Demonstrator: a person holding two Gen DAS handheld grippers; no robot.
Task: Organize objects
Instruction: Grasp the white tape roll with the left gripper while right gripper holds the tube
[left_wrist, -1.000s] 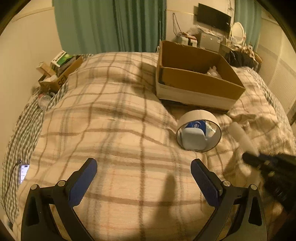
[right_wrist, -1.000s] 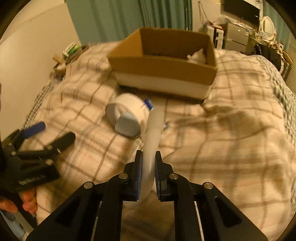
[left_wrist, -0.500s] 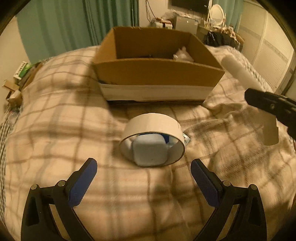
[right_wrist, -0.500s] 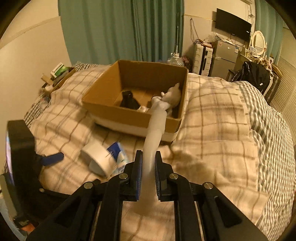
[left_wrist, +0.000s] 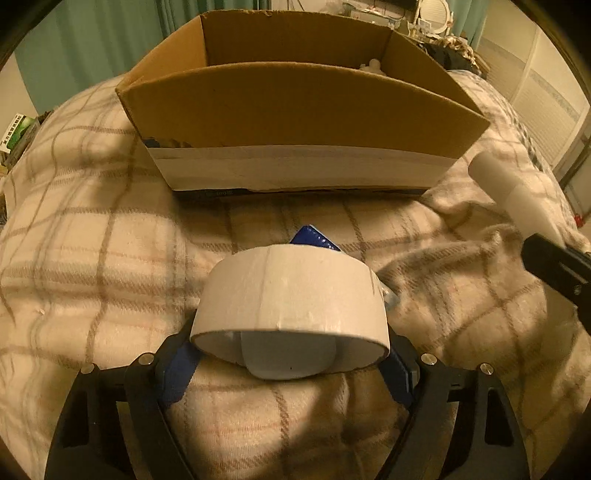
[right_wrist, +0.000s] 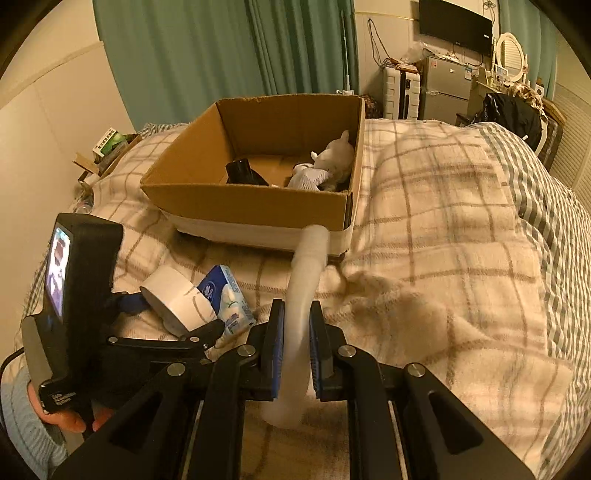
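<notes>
On a plaid blanket (right_wrist: 436, 236), 2 handheld grippers work before a cardboard box (right_wrist: 255, 206).
At left, the left gripper (left_wrist: 291, 360) brackets a white tape roll (left_wrist: 291, 295), fingers at its sides; whether it is clamped cannot be told. Beside it lies a blue tissue pack (right_wrist: 229, 295). At right, the right gripper (right_wrist: 296, 343) clenches a white tube (right_wrist: 304, 273) pointing toward the box.

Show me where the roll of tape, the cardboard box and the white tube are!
roll of tape (left_wrist: 291, 291), left wrist view, its white outer band.
cardboard box (right_wrist: 255, 206), right wrist view, its near brown wall.
white tube (right_wrist: 308, 262), right wrist view, its upper shaft.
</notes>
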